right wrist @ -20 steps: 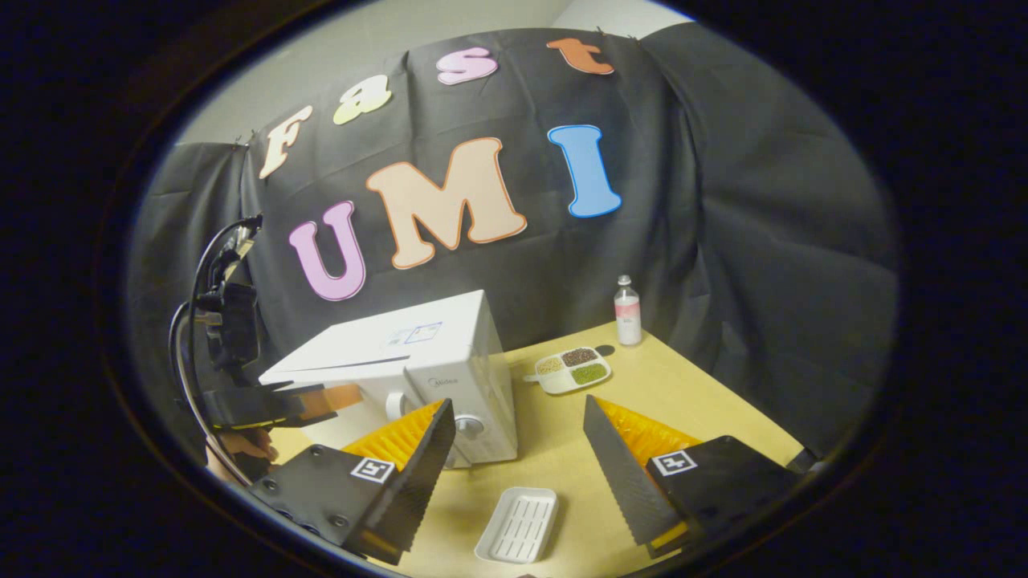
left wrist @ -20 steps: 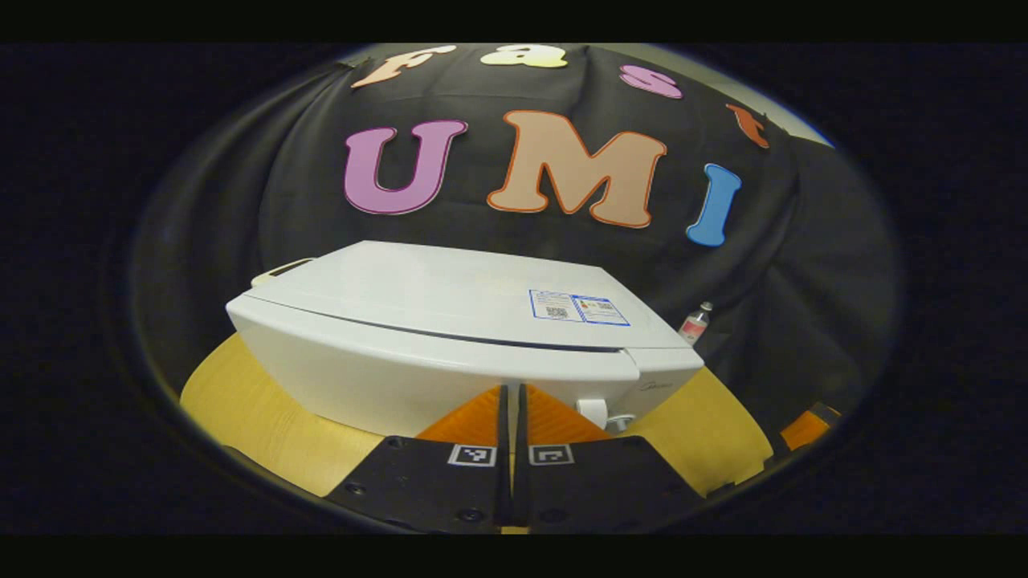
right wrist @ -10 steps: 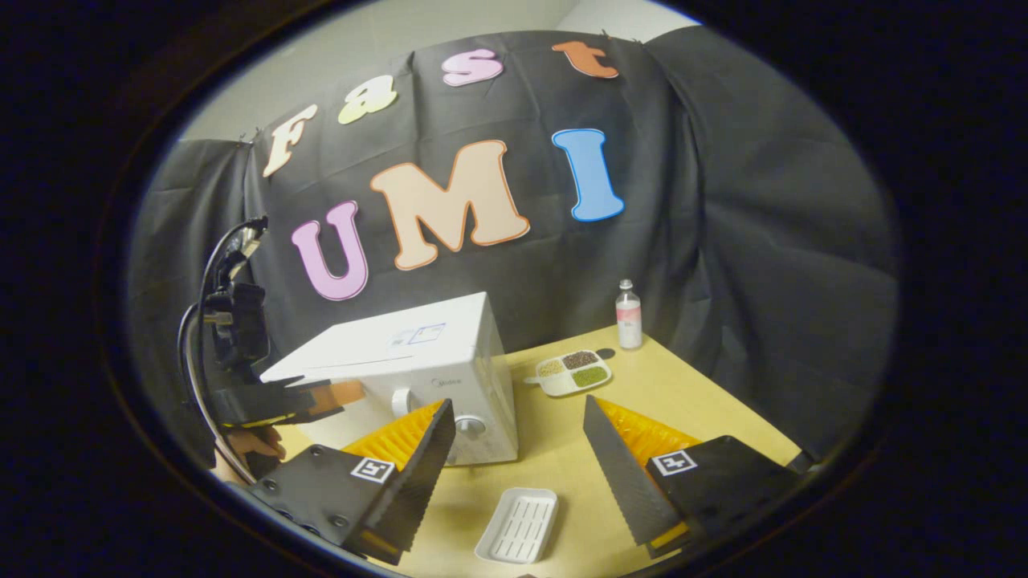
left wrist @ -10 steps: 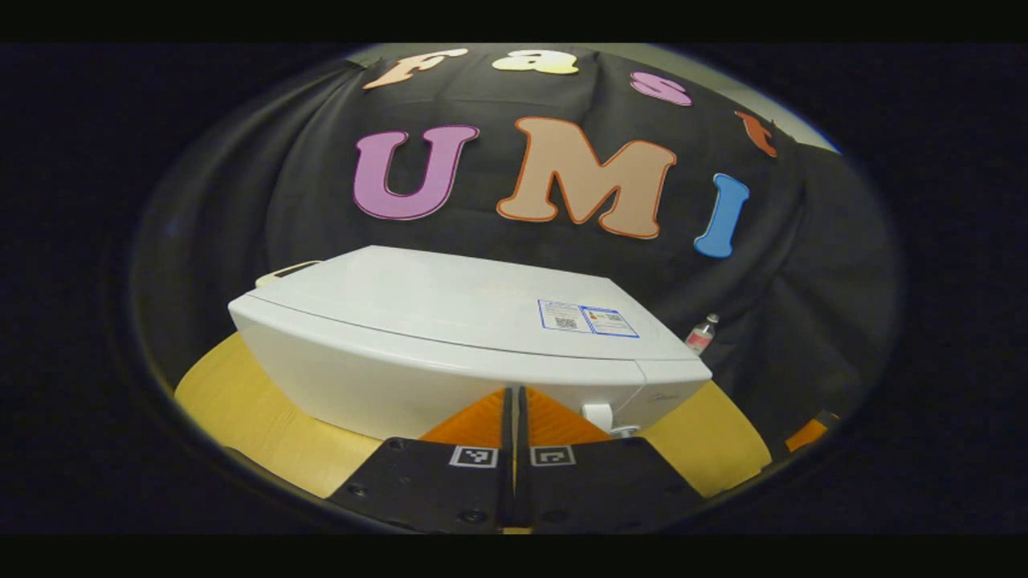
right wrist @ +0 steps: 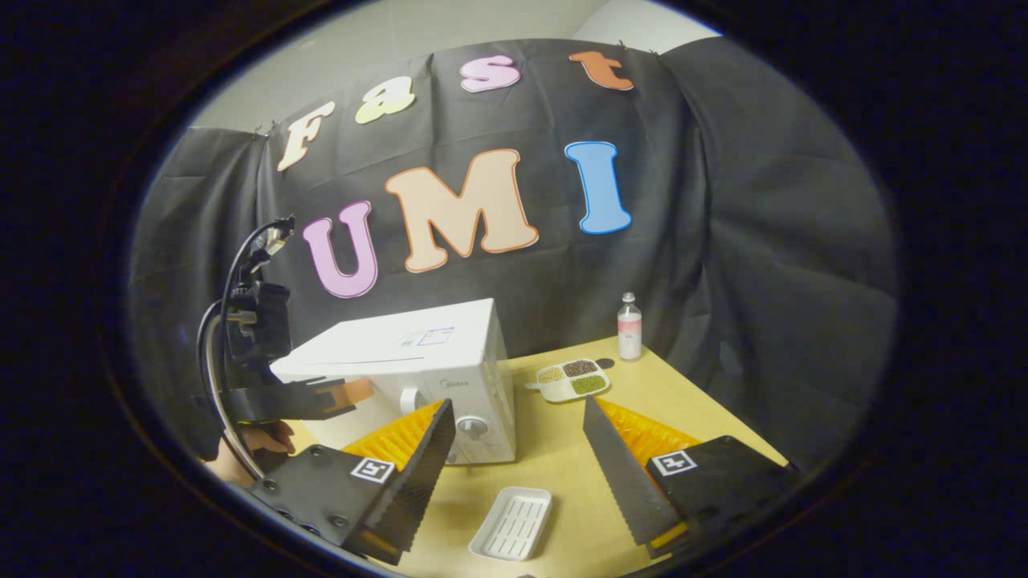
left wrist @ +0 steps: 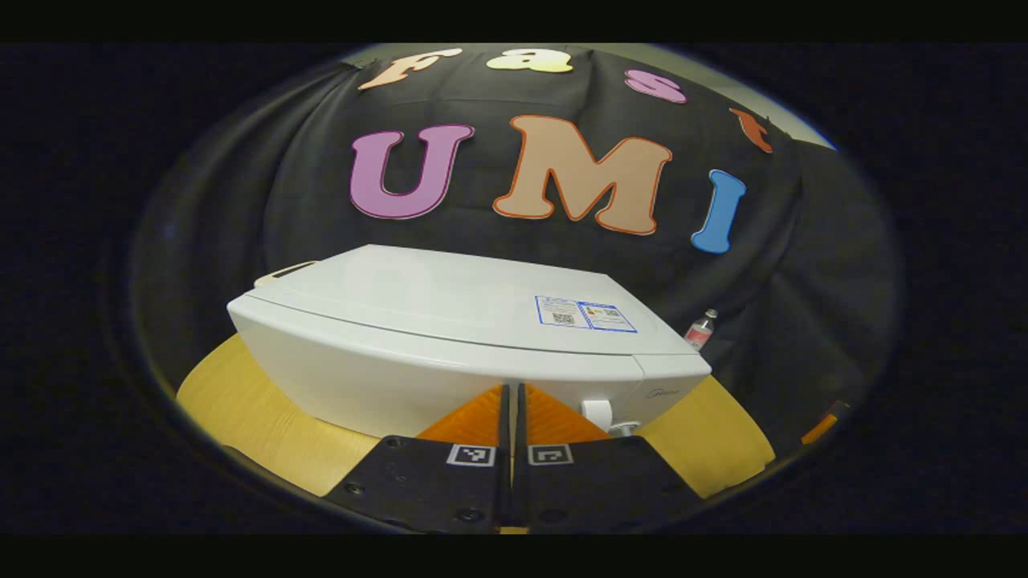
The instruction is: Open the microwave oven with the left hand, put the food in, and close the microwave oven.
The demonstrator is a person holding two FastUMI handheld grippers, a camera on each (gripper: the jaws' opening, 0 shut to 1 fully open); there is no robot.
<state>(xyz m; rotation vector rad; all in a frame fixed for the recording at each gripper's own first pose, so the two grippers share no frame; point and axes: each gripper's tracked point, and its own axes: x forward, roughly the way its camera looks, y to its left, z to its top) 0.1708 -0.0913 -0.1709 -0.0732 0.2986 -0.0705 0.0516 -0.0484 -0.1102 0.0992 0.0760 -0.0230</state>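
Note:
The white microwave (left wrist: pixel 450 337) stands on the wooden table (left wrist: pixel 241 401), its door looking closed. My left gripper (left wrist: pixel 512 388) is shut, fingertips right at the door's front near the knobs (left wrist: pixel 596 411). In the right gripper view the microwave (right wrist: pixel 418 357) is at centre left, with the left gripper (right wrist: pixel 345 395) against its front and a hand (right wrist: pixel 261 437) holding it. A white compartment dish of food (right wrist: pixel 572 377) lies right of the microwave. My right gripper (right wrist: pixel 514 417) hangs open above the table, nothing between its fingers.
An empty white ribbed tray (right wrist: pixel 512 523) lies near the table's front, below the right gripper. A small bottle (right wrist: pixel 630 325) stands at the table's back by the black cloth; it also peeks past the microwave (left wrist: pixel 699 329). Bare tabletop (right wrist: pixel 691 401) lies to the right.
Very little. The right gripper's view has drifted slightly, so the microwave and left gripper sit a bit more to the right in it. Left gripper stays shut at the door.

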